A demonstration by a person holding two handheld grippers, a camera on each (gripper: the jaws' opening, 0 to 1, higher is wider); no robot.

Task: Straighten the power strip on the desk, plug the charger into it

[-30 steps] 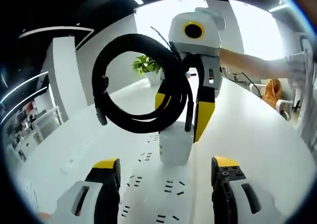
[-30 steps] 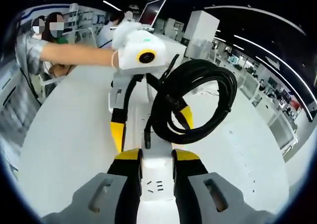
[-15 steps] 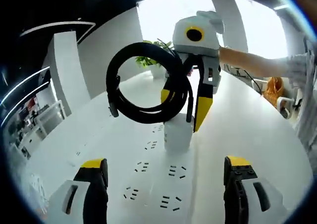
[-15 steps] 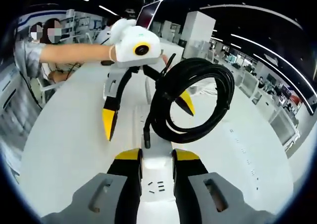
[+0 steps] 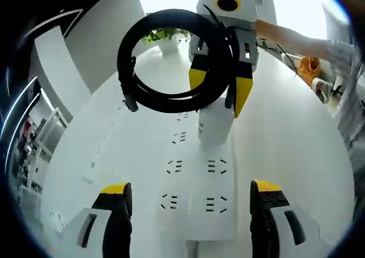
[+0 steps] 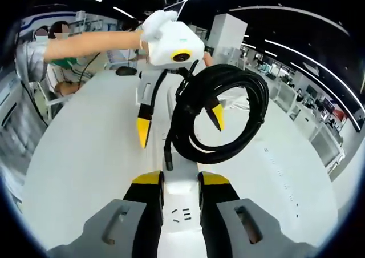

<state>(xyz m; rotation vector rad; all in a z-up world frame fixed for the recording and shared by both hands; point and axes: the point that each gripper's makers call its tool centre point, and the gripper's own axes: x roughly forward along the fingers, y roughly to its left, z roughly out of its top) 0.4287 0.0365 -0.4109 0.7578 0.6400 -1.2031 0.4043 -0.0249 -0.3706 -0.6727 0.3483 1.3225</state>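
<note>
The white power strip (image 5: pixel 201 189) lies lengthwise on the white desk (image 5: pixel 296 144), several socket pairs facing up. My left gripper (image 5: pixel 191 188) hangs open above its near end, one jaw on each side, touching nothing. Across from it my right gripper (image 5: pixel 219 89) is shut on the strip's far end. The strip's black cable (image 5: pixel 171 61) stands up in a coil beside that gripper. In the right gripper view my right gripper (image 6: pixel 179 181) clamps the power strip (image 6: pixel 181 212). The cable coil (image 6: pixel 219 115) rises just beyond it, and the open left gripper (image 6: pixel 179 125) hovers behind.
A potted plant (image 5: pixel 165 38) stands at the desk's far end and an orange object (image 5: pixel 302 69) sits to the right. A person's arm (image 6: pixel 91 44) holds the left gripper. People (image 6: pixel 57 69) sit by the desk's left side, near a dark object (image 6: pixel 126 71).
My left gripper has lifted and drawn back from the strip, still open, so more sockets show below it. The right gripper stays shut on the strip's end.
</note>
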